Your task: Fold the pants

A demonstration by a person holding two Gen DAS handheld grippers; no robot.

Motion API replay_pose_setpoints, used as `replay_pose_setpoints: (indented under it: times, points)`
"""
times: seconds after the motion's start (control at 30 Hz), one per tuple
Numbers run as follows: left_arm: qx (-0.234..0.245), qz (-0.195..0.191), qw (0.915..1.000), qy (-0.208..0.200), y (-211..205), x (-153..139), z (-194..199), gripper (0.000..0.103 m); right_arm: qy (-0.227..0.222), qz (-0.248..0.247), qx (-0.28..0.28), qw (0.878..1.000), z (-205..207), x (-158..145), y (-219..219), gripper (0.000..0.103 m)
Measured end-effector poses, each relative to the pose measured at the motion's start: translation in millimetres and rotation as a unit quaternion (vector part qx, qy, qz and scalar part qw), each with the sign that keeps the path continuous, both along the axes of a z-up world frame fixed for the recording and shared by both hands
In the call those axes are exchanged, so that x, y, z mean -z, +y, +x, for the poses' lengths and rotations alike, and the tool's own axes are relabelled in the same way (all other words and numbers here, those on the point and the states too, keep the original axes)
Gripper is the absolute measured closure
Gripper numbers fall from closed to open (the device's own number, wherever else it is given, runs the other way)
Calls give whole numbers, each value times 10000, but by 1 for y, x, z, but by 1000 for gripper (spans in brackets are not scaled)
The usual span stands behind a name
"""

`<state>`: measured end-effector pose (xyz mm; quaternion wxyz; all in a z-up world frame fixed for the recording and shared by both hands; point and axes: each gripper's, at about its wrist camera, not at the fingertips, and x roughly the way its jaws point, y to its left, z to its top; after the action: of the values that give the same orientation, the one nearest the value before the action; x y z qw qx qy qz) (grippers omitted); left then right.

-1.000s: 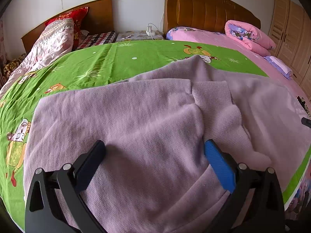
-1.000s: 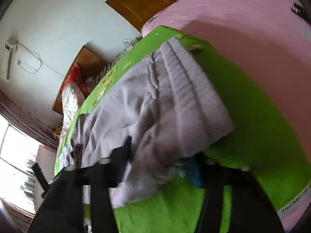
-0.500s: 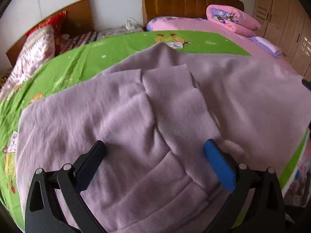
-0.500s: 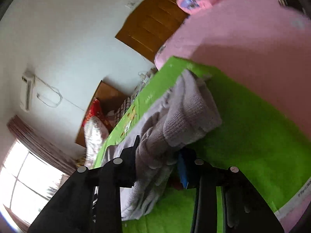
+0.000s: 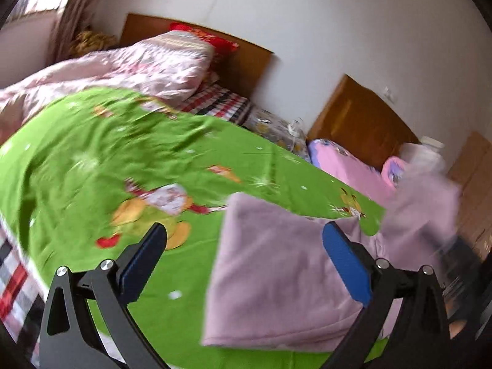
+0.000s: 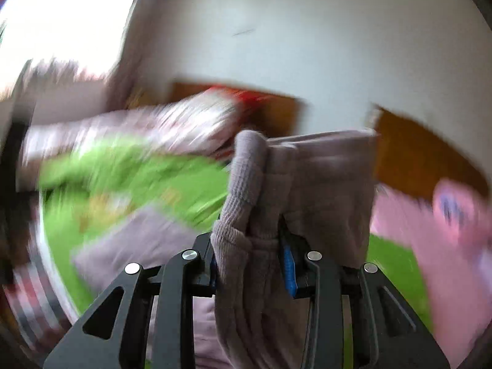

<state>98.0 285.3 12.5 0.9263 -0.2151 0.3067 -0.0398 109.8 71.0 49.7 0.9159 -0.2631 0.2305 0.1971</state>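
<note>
The lilac knit pants (image 5: 276, 270) lie on the green cartoon bedsheet (image 5: 123, 166), with one end lifted into the air at the right (image 5: 427, 203). My left gripper (image 5: 243, 252) is open and empty, hovering above the sheet at the pants' left edge. My right gripper (image 6: 250, 264) is shut on a bunched ribbed end of the pants (image 6: 295, 178) and holds it up off the bed. The rest of the pants (image 6: 135, 240) show blurred below it in the right wrist view.
A pink quilt (image 5: 129, 64) and red pillow (image 5: 203, 30) lie at the left headboard. A second bed with a pink sheet (image 5: 353, 166) and a wooden headboard (image 5: 363, 120) stands at the right. A wardrobe (image 5: 473, 184) is at the far right.
My right gripper has lifted the pants end high and swung it across; its view is motion-blurred. My left gripper has swung left off the pants, over the green sheet.
</note>
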Motion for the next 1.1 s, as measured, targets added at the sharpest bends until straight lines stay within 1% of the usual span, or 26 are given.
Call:
replay_pose_setpoints:
  times: [0.03,0.07,0.1,0.13,0.17,0.23,0.27,0.33,0.37,0.4,0.43,0.5,0.6,0.63,0.67,0.7,0.73,0.8,0.87,0.93,1.0,1.03,1.07,1.1]
  points:
    - [20,-117,9999,47,8,4,-3,2,128,-276,-205,9993,-3,17,18,68]
    - [75,-222,9997,105,13,9,-5,2,519,-619,-495,9955,-4,48,41,70]
    - [151,-285,9993,184,16,15,-7,2,672,-909,-567,9920,-7,70,53,71]
    - [202,-290,9991,223,18,19,-8,2,372,-1187,-538,9908,-16,86,58,71]
    - [280,-306,9988,252,18,22,-8,2,70,-1272,-532,9904,-25,90,58,71]
    - [535,-525,9968,287,16,27,-10,2,251,-751,-493,9956,-21,77,44,71]
    - [620,-627,9957,271,13,29,-11,2,207,-533,-468,9973,-20,70,36,71]
    - [985,-1091,9889,197,7,30,-7,2,10,-327,-435,9985,-23,63,30,72]
    - [1239,-1368,9826,191,3,29,-4,2,-111,-155,-395,9990,-26,58,26,72]
    - [1634,-1749,9706,252,-5,29,3,2,-198,-56,-361,9991,-28,54,23,72]
    - [1934,-2001,9598,363,-13,29,8,2,-305,-51,-351,9989,-30,52,23,72]
    - [2410,-2324,9403,613,-30,32,25,2,-383,-118,-362,9985,-32,52,24,72]
    - [2733,-2180,9303,1111,-57,38,54,2,-356,-51,-346,9988,-35,52,22,72]
    - [2837,-2245,9233,1291,-66,44,64,2,-336,-75,-346,9988,-36,55,22,71]
    - [3028,-2377,9116,1440,-77,51,76,2,-288,-147,-366,9988,-33,57,25,71]
    - [3137,-2370,9062,1559,-87,56,85,2,-226,-259,-399,9986,-33,61,29,71]
    - [3108,-2269,9079,1664,-93,61,90,2,-153,-368,-469,9981,-33,63,30,70]
    - [2940,-1982,9152,1918,-104,73,100,3,-23,-370,-637,9973,-39,60,22,66]
    - [2912,-1798,9194,1937,-111,76,99,3,49,-122,-701,9975,-50,47,-2,64]
    - [2894,-1782,9210,1904,-110,75,97,3,110,287,-584,9978,-60,33,-33,62]
    - [2914,-1786,9207,1885,-110,78,95,3,10,805,-210,9965,-75,19,-78,43]
    - [2924,-1772,9206,1886,-110,78,94,3,-55,992,-2,9951,-83,15,-100,16]
    - [2933,-1741,9206,1899,-111,78,94,3,-141,1171,215,9928,-95,14,-127,4]
    - [2945,-1695,9207,1919,-109,78,93,3,-137,1223,389,9916,-101,16,-144,4]
